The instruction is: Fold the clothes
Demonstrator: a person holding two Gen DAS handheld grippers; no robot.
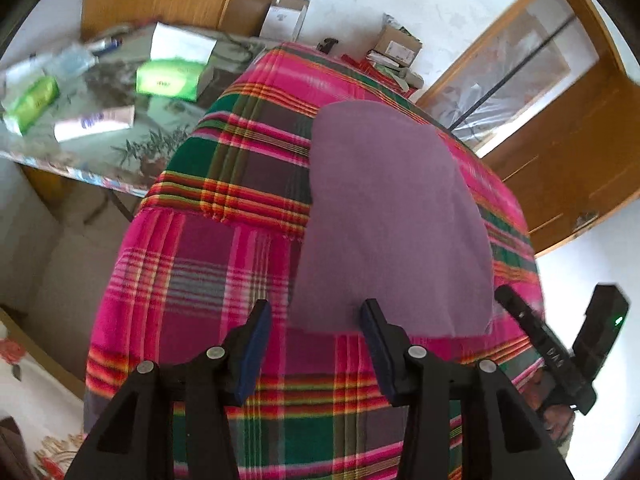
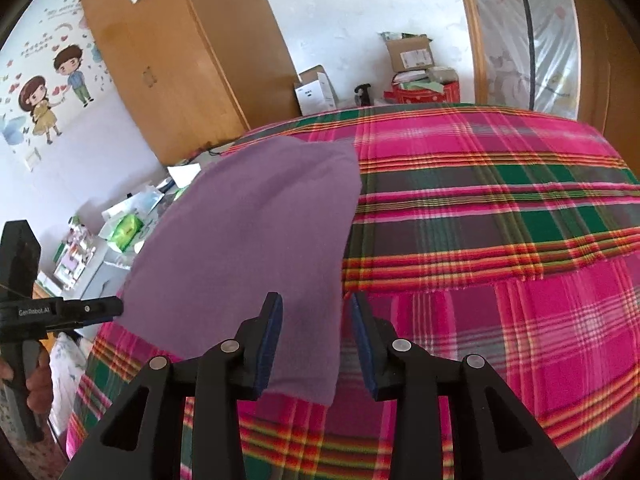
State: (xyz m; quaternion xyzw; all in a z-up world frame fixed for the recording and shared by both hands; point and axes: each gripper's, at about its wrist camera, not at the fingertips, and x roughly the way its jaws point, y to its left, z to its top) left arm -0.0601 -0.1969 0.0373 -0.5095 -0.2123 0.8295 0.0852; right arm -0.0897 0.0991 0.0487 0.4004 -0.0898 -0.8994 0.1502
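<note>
A purple cloth (image 1: pixel 392 216) lies flat on a pink, green and red plaid bedspread (image 1: pixel 224 264). It looks like a folded rectangle, long side running away from me. My left gripper (image 1: pixel 316 312) is open, fingers wide apart over the cloth's near edge. My right gripper (image 2: pixel 315 304) is also open and straddles the near right corner of the cloth (image 2: pixel 256 232). In the left wrist view the right gripper (image 1: pixel 520 312) shows side-on by the cloth's right corner. In the right wrist view the left gripper (image 2: pixel 100 308) points at the cloth's left corner, held by a hand (image 2: pixel 36 380).
A side table (image 1: pixel 132 152) left of the bed holds green packs (image 1: pixel 168 80), tubes and boxes. Cardboard boxes (image 2: pixel 412 56) and a red box stand past the bed's far end. A wooden wardrobe (image 2: pixel 188 60) and a door (image 1: pixel 560 140) flank the bed.
</note>
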